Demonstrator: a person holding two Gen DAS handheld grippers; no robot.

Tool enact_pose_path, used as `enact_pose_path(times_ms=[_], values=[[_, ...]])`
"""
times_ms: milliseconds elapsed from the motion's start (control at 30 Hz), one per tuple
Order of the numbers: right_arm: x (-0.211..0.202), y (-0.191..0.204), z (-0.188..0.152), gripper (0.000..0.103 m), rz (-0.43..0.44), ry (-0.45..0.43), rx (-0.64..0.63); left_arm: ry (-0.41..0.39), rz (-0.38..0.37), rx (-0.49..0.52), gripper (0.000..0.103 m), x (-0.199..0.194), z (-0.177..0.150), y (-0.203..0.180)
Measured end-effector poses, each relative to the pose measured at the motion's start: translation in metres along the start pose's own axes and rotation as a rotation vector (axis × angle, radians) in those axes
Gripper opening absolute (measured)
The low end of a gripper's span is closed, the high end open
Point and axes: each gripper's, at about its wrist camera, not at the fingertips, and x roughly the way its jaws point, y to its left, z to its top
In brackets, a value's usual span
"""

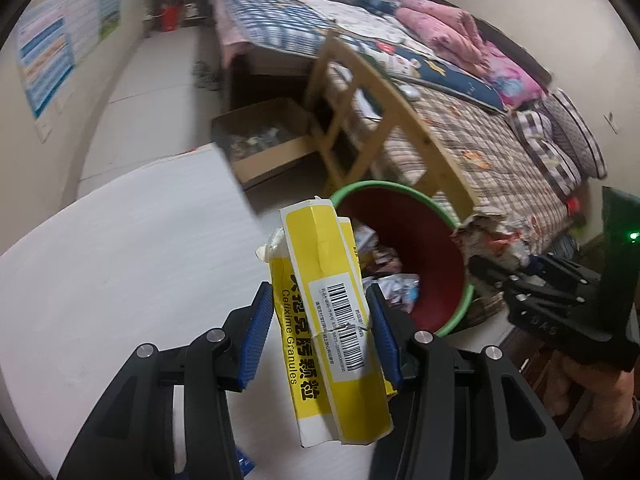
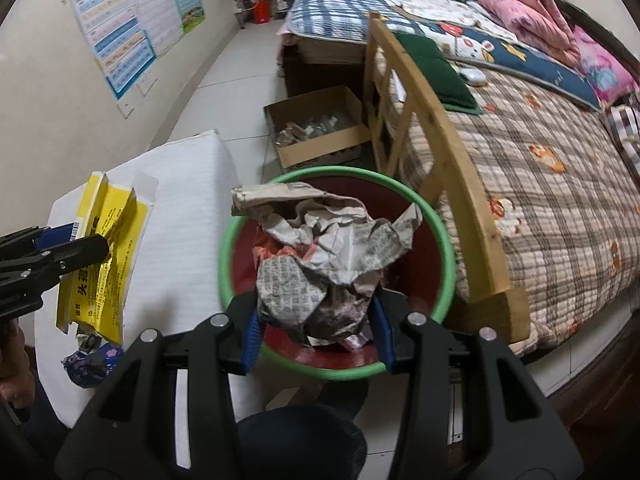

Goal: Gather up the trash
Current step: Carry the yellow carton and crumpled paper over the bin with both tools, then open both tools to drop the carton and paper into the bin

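Note:
My left gripper is shut on a flattened yellow medicine box and holds it over the white table, just left of a red bin with a green rim. The box also shows in the right wrist view. My right gripper is shut on a crumpled newspaper ball and holds it above the bin. The right gripper and its paper show in the left wrist view at the bin's right rim. The bin holds other wrappers.
A crumpled blue wrapper lies on the white table. A wooden chair stands between the bin and a bed. An open cardboard box sits on the floor behind the bin.

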Motion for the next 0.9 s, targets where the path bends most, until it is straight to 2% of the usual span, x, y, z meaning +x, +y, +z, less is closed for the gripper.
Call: enact_pose_path(times_ms=[333,667,733,800,833,867,900], values=[[0.016,-0.042,0.005,0.043,0.034,-0.007,0.073,0.043,-0.081,0.049,0.045,0.042,0.037,-0.047],[0.032,-0.053,0.003,0.044,0.061,0.012,0.087,0.085,-0.093,0.057,0.047,0.073,0.056,-0.066],[0.035,-0.053,0.004,0.045,0.062,0.014,0.085,0.094,-0.095,0.058,0.05,0.078,0.058,-0.067],[0.037,-0.053,0.005,0.05,0.066,0.017,0.082,0.1,-0.101,0.055,0.053,0.083,0.06,-0.068],[0.037,-0.051,0.005,0.055,0.069,0.017,0.072,0.104,-0.102,0.056,0.06,0.085,0.062,-0.069],[0.038,-0.05,0.005,0.069,0.062,0.017,0.061,0.104,-0.101,0.055,0.065,0.087,0.064,-0.07],[0.038,-0.05,0.005,0.078,0.052,0.015,0.054,0.096,-0.098,0.05,0.071,0.087,0.066,-0.07]])
